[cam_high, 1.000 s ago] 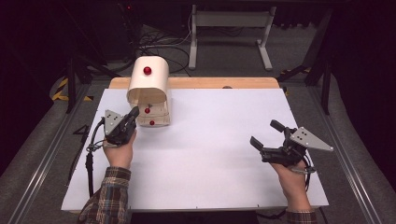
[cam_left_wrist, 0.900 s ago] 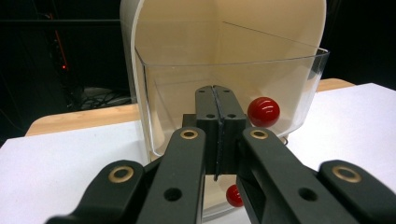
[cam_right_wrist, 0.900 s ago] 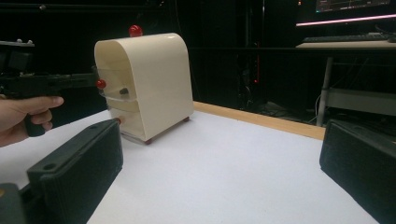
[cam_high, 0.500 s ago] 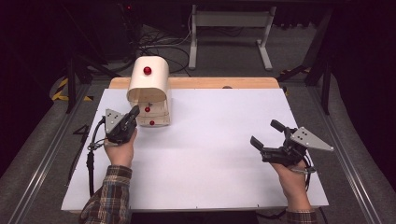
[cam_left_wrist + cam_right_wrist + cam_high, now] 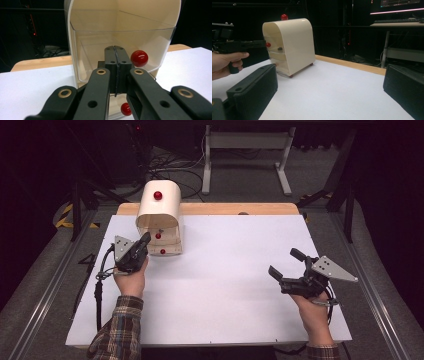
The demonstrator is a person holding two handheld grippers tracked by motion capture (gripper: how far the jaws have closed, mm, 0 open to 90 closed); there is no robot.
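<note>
A cream, round-topped cabinet (image 5: 159,215) with clear drawers stands at the table's far left. It has a red knob on top (image 5: 158,195) and one on each drawer front. My left gripper (image 5: 146,239) is shut, its tips just in front of the upper drawer. In the left gripper view the jaws (image 5: 115,53) meet with nothing between them, just left of the upper red knob (image 5: 139,58); the lower knob (image 5: 125,109) shows beneath. My right gripper (image 5: 284,262) rests open near the right front of the table, empty. The right gripper view has the cabinet (image 5: 292,42) and the left gripper (image 5: 263,43) beyond its own jaws.
A white sheet (image 5: 235,285) covers the wooden tabletop (image 5: 225,208), bare between the two hands. Beyond the table's far edge are a metal stand (image 5: 245,150) and cables on the dark floor. Metal rails (image 5: 375,285) run along both sides.
</note>
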